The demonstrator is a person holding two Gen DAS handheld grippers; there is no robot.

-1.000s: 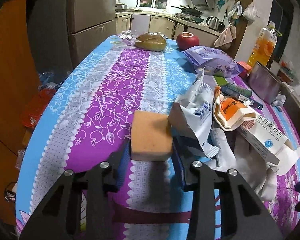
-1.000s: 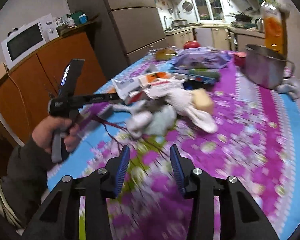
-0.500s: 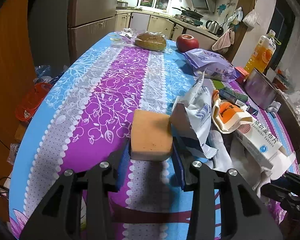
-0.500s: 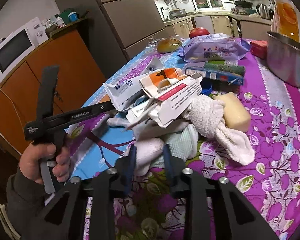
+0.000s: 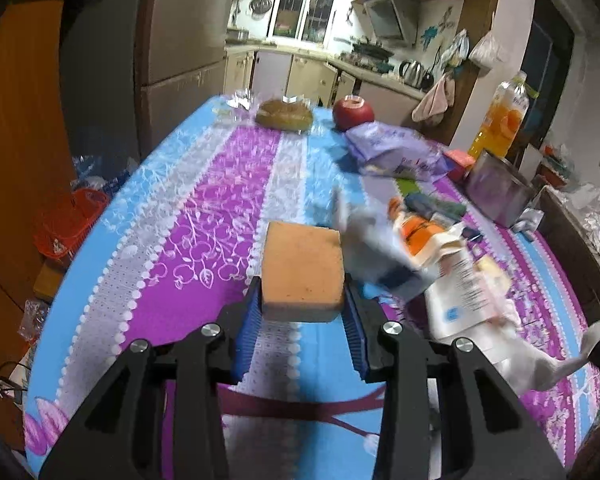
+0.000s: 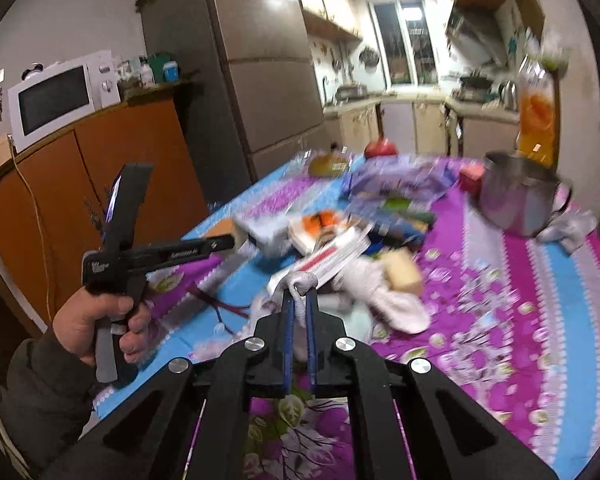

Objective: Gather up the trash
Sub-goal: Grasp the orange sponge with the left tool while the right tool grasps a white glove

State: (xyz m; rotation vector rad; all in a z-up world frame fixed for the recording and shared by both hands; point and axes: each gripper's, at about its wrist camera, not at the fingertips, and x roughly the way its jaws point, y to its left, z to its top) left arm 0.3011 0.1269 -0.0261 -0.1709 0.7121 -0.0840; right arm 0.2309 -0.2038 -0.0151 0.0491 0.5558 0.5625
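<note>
My left gripper (image 5: 302,294) is shut on an orange sponge (image 5: 303,268), held just above the tablecloth (image 5: 204,216). To its right lies a blurred heap of trash: a white wrapper (image 5: 364,240), an orange-and-white carton (image 5: 416,232) and a white box (image 5: 460,292). In the right wrist view my right gripper (image 6: 299,294) is shut on a fold of white cloth (image 6: 384,300) at the near side of that heap, and the cloth hangs raised from the pads. A red-and-white box (image 6: 332,256) and a yellow sponge (image 6: 400,272) lie behind it. A hand (image 6: 96,320) holds the left gripper (image 6: 220,242).
At the table's far end are a wrapped bread roll (image 5: 284,114), an apple (image 5: 353,114) and a purple bag (image 5: 396,152). A steel pot (image 5: 496,196) and a juice bottle (image 5: 500,120) stand on the right. A red basket (image 5: 68,224) sits on the floor, left.
The right gripper's jaws have closed on the white cloth and lifted it, dragging the heap. The left gripper has risen a little with the sponge still in it.
</note>
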